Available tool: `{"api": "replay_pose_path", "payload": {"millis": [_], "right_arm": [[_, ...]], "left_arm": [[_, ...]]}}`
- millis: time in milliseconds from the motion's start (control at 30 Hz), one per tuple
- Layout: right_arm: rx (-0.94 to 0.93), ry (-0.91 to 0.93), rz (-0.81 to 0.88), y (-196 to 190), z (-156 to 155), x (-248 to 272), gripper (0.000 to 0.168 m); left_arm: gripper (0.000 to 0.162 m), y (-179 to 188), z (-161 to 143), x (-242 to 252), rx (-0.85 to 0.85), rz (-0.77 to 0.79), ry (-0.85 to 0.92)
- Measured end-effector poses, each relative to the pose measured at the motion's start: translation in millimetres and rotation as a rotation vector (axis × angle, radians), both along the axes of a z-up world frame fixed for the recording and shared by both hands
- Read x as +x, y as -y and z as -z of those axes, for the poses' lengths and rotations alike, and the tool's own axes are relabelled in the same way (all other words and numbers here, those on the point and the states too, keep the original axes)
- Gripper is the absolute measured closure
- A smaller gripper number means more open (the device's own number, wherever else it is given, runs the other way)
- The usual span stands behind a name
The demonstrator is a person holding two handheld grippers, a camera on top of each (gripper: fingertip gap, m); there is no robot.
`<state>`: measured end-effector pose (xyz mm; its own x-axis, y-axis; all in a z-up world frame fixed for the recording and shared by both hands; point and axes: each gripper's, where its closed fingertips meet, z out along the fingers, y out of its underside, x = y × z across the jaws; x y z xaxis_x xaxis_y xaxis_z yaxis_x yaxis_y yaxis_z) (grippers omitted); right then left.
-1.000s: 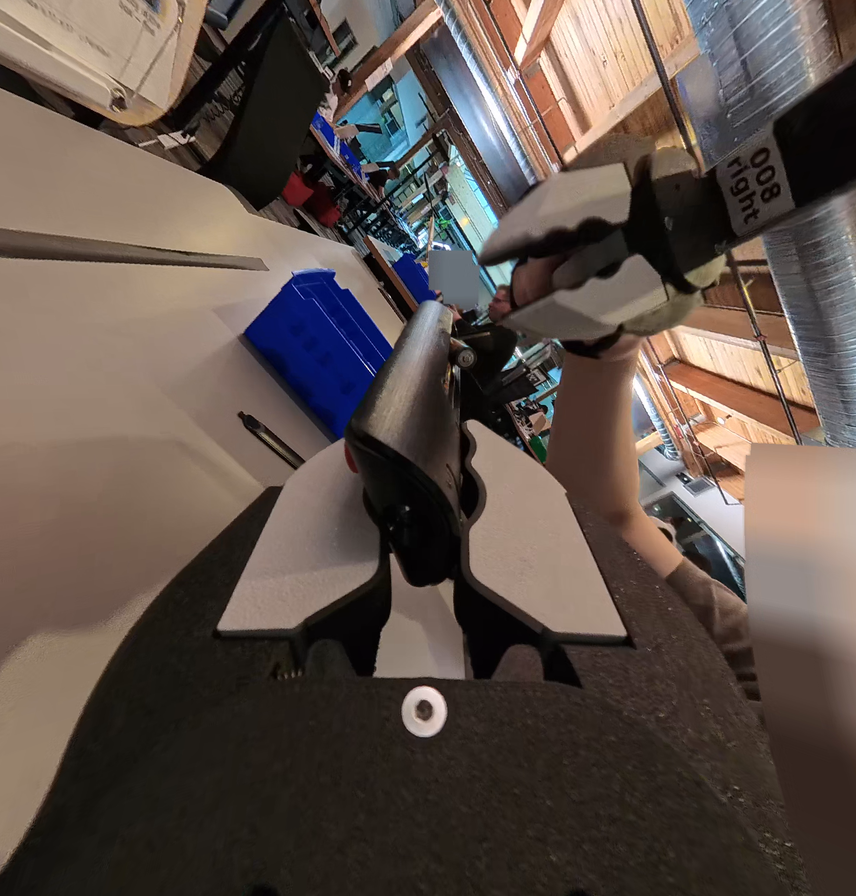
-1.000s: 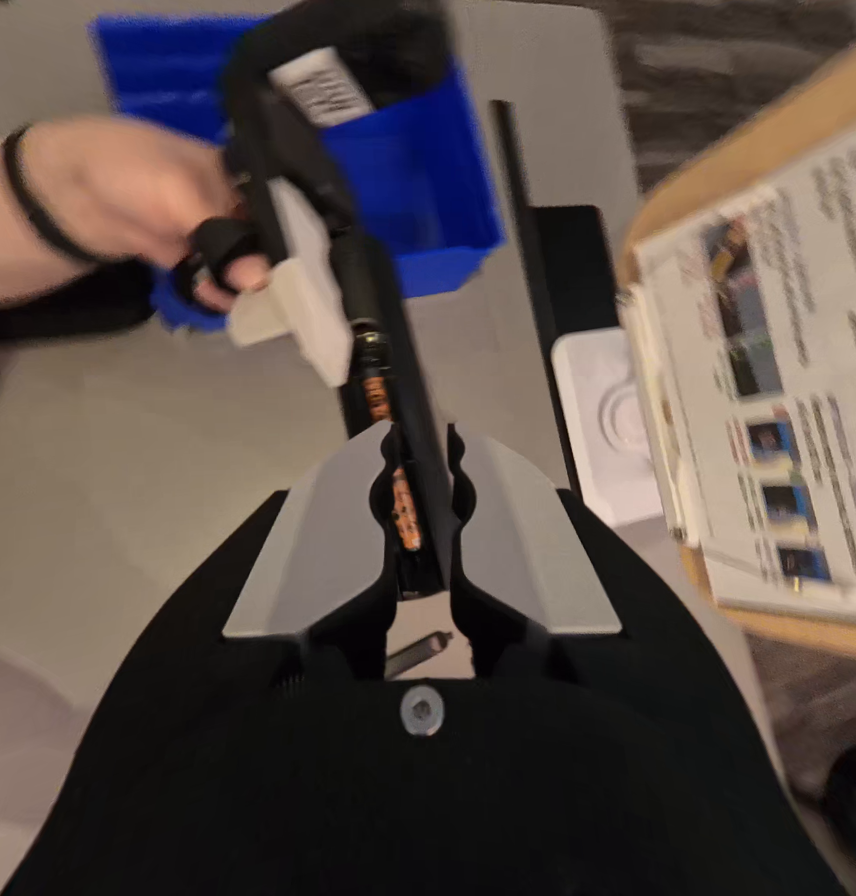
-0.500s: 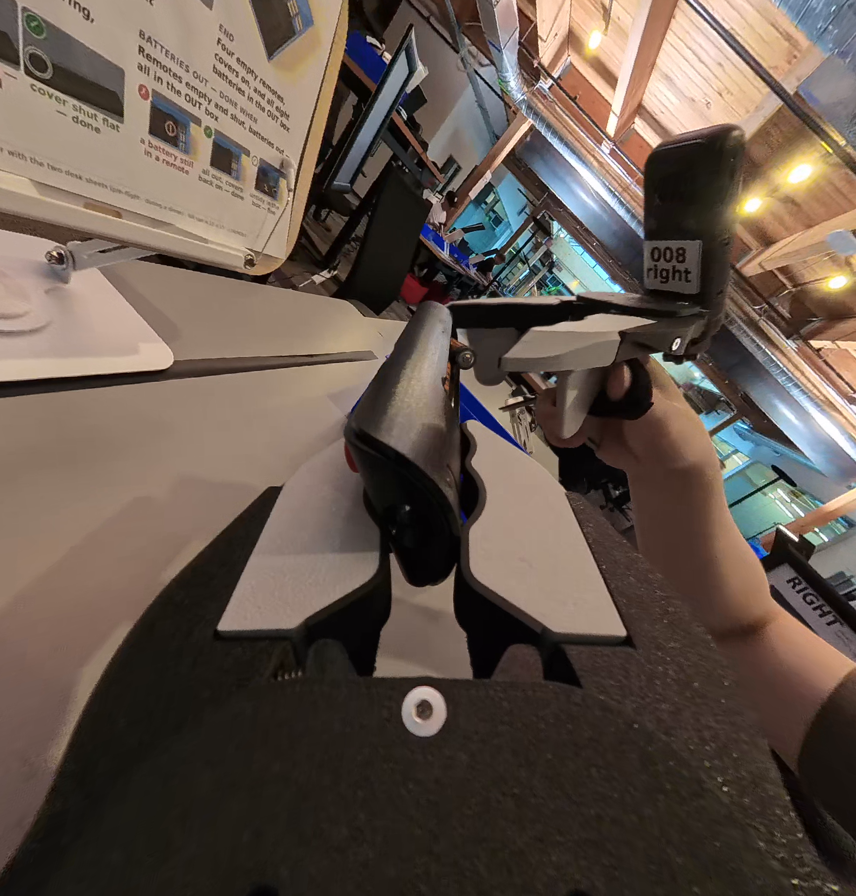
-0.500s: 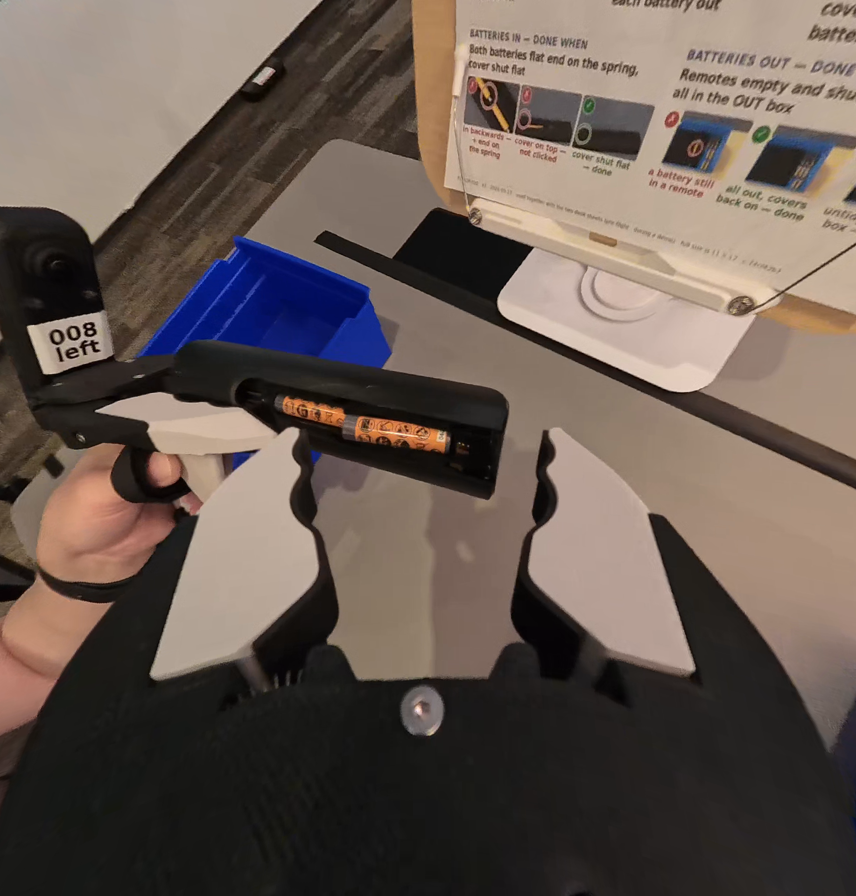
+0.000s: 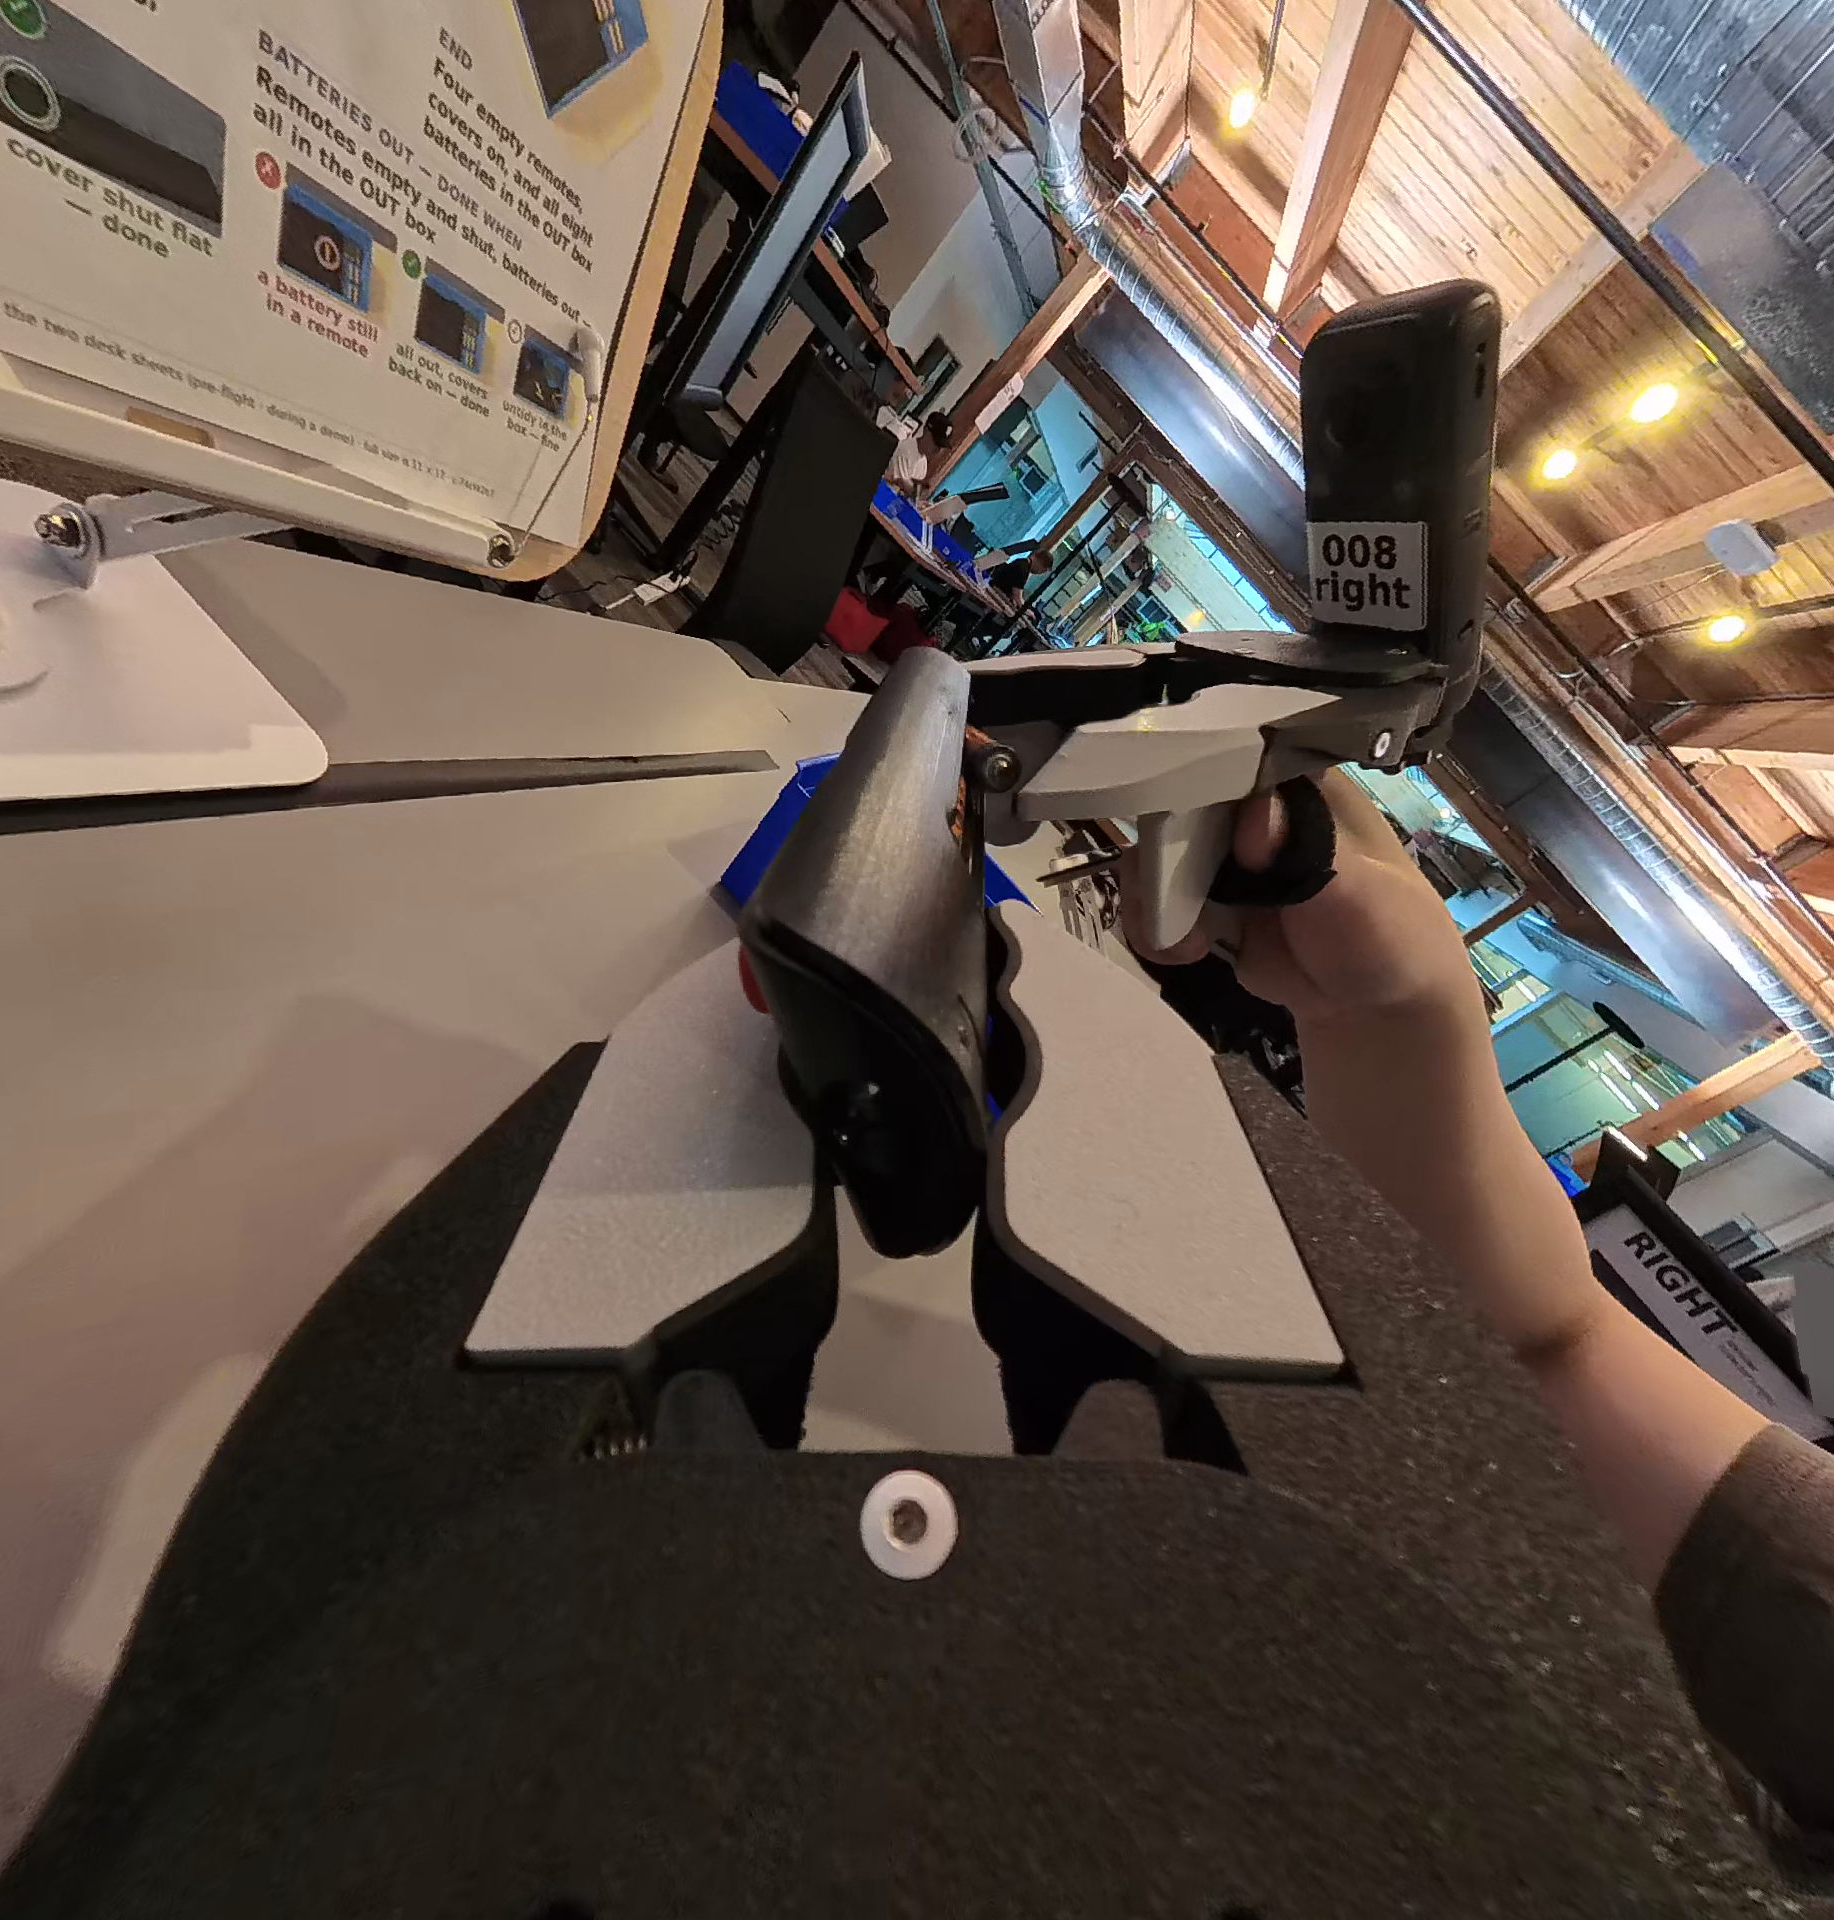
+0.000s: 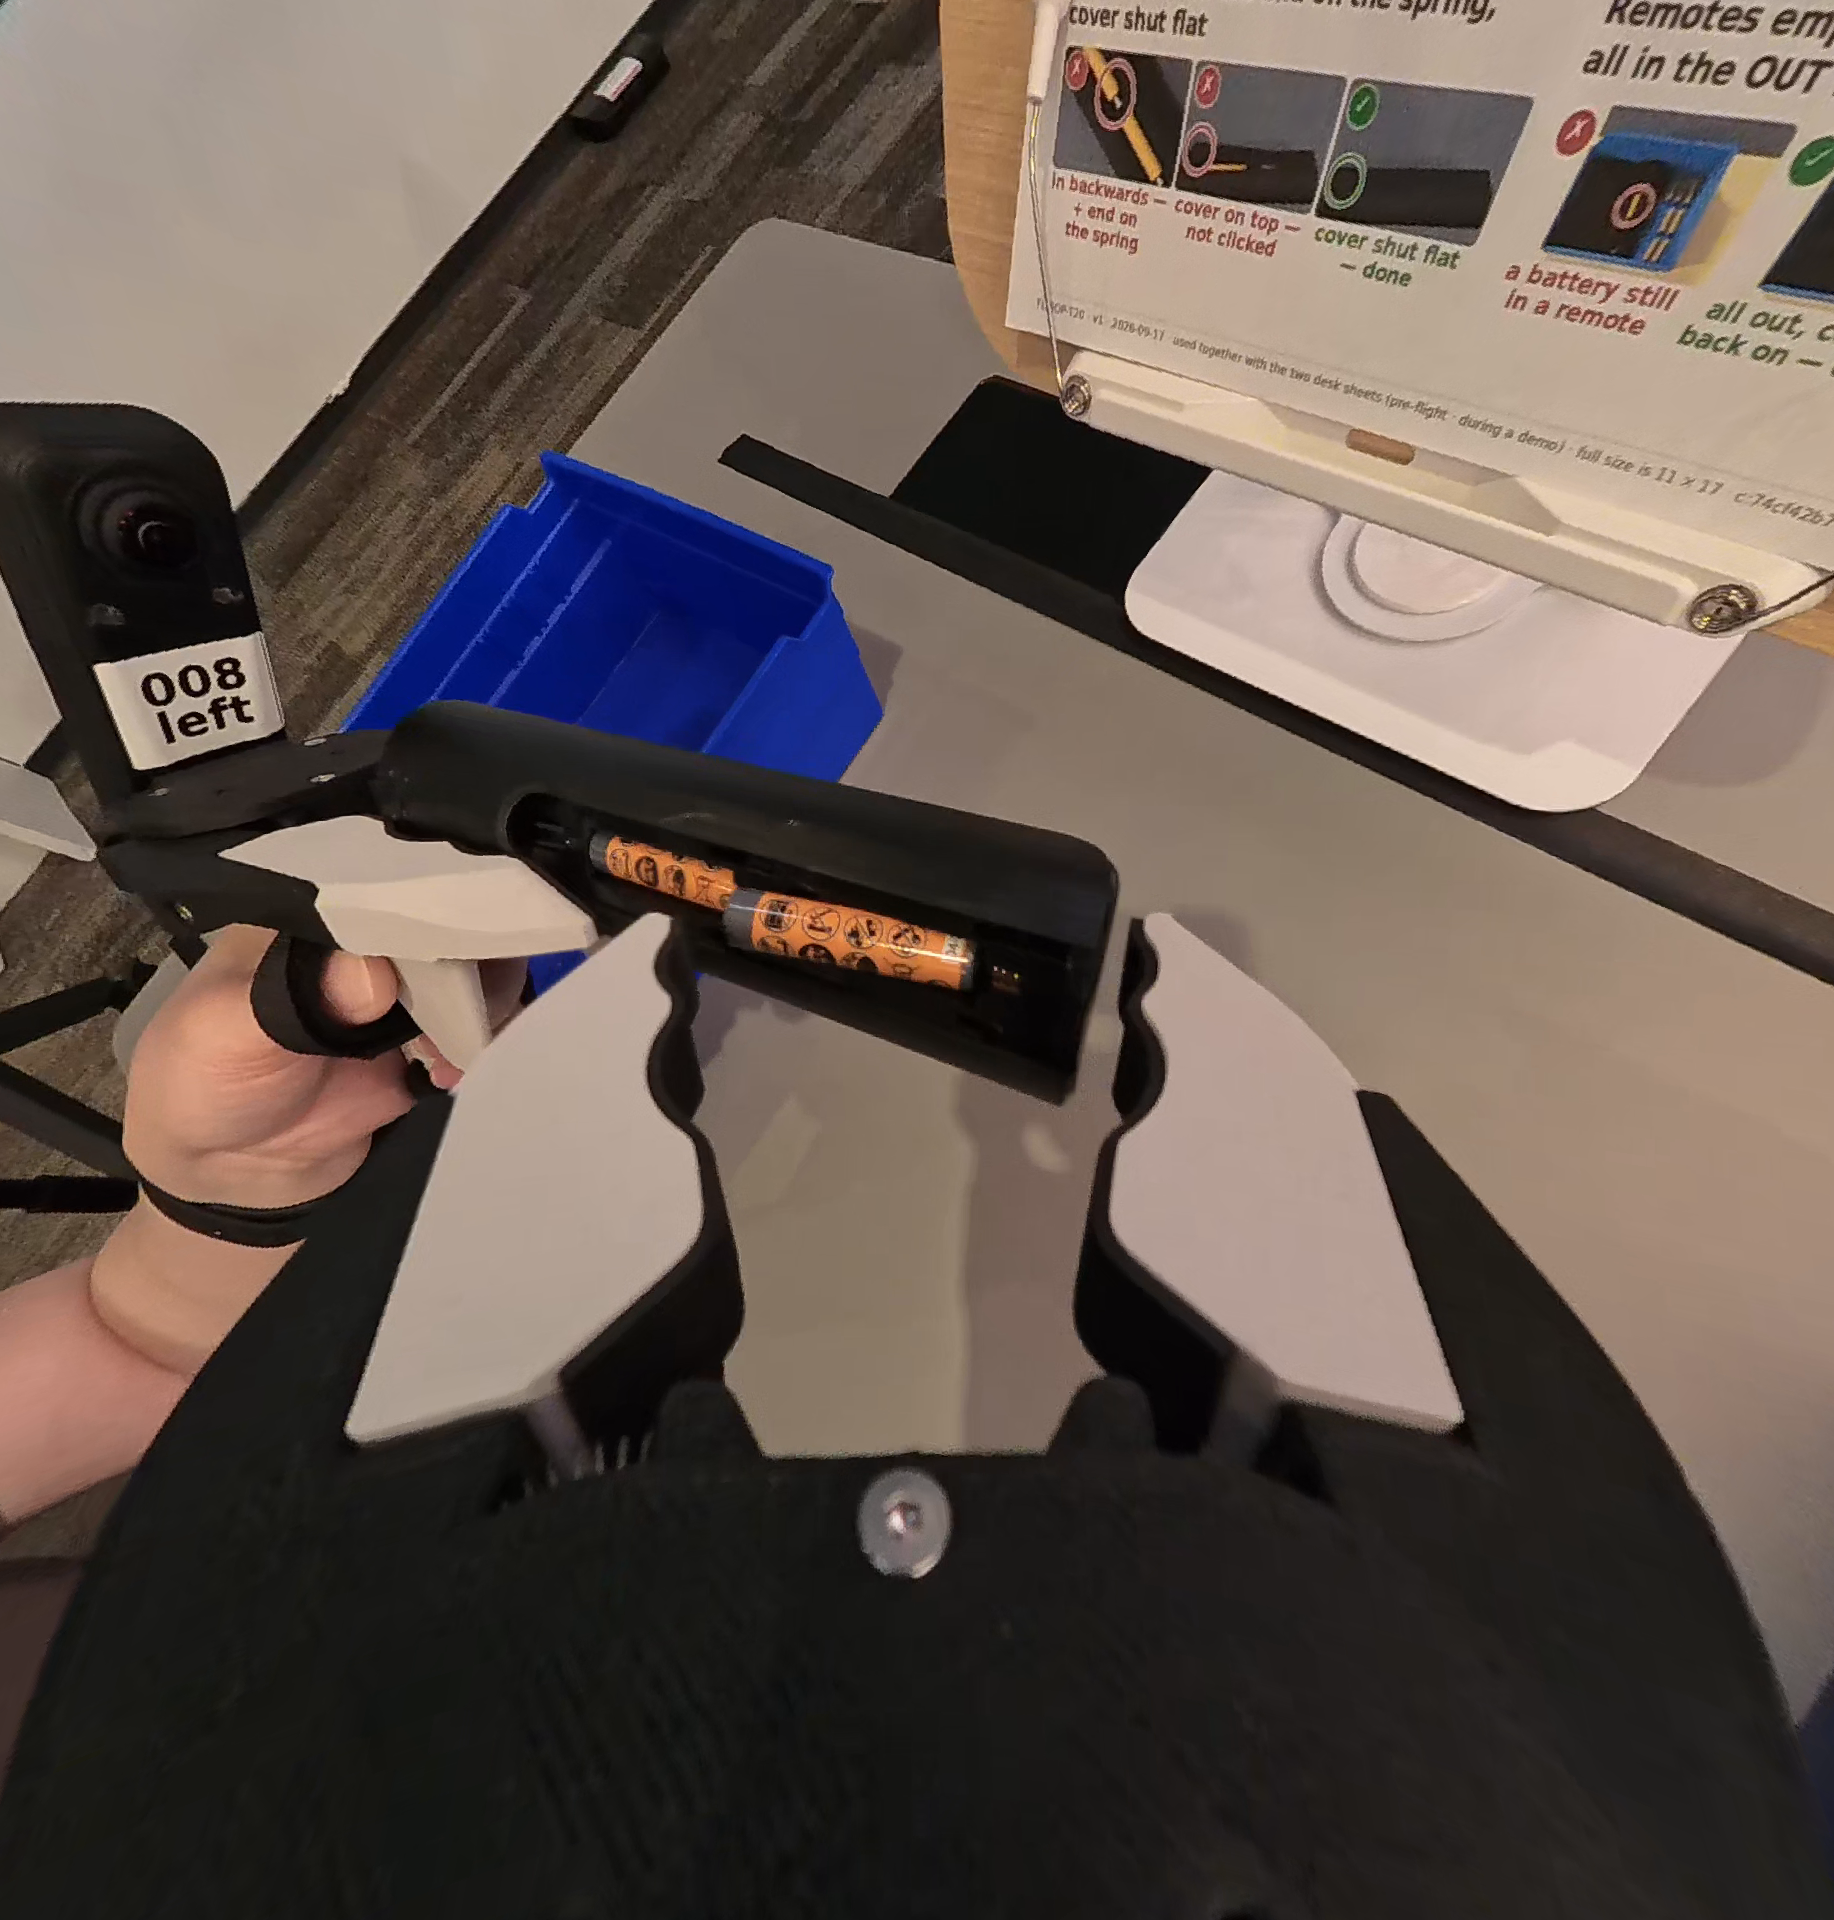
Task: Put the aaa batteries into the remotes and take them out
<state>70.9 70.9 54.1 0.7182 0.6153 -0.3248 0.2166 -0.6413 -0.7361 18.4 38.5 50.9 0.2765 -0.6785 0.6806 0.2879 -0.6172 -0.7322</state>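
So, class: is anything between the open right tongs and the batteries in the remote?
Nothing visible. The remote has its cover off, both orange batteries lie exposed, and the right tongs hang open just in front, with only bare table beyond.

Grey table w/ a black strip across it. Floor dark wood-look planks. Overhead — timber ceiling and beams, silver duct, warm round lights. Desks w/ a monitor farther back.
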Motion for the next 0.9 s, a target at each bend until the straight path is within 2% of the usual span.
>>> {"api": "replay_pose_path", "payload": {"millis": [233, 567, 900], "right_arm": [[-0.006, -0.003, -0.004, 0.1, -0.7, 2.6, 0.103], [-0.030, -0.052, -0.012, 2.9, -7.4, 4.3, 0.103], [-0.025, -0.019, -0.022, 2.6, -3.6, 6.8, 0.106]], "left_arm": [[0.136, 0.8, -1.5, -0.1, 0.016, -0.009, -0.014], [0.136, 2.3, -2.9, 0.5, 0.023, -0.005, -0.018], [0.136, 2.7, -1.8, 1.5, 0.034, -0.008, -0.038]]}}
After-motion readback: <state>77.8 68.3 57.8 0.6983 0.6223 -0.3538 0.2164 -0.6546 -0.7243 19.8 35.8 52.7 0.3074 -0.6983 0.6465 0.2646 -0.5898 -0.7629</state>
